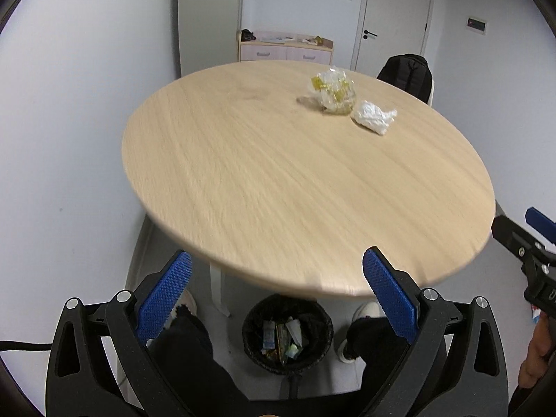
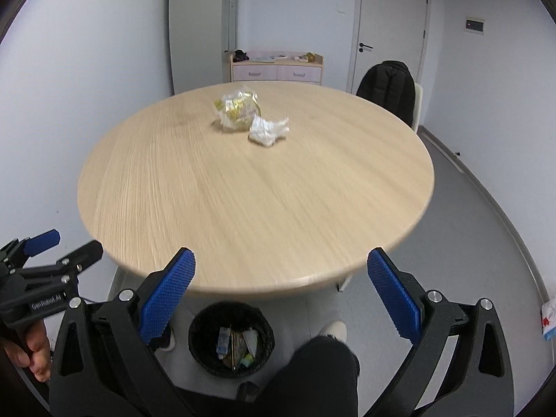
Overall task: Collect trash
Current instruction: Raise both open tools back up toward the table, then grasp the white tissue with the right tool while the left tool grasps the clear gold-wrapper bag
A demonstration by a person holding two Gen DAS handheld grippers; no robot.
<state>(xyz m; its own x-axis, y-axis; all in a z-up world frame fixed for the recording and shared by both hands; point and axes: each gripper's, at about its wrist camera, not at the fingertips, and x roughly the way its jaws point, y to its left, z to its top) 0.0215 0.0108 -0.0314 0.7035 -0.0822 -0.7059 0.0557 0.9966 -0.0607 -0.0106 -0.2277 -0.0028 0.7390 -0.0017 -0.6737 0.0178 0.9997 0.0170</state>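
Round table (image 2: 243,208) — crumpled wrapper (image 2: 239,110) and wadded tissue (image 2: 267,130) on its far half, touching, tissue just right of and nearer than the wrapper. Bin (image 2: 231,338) on the floor below the table's near edge, scraps inside. Chair with backpack (image 2: 387,85) behind the far right edge. Dresser (image 2: 276,66) against the back wall — door (image 2: 389,27) to its right.

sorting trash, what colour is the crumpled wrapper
Clear with yellow print, the wrapper; right wrist view.
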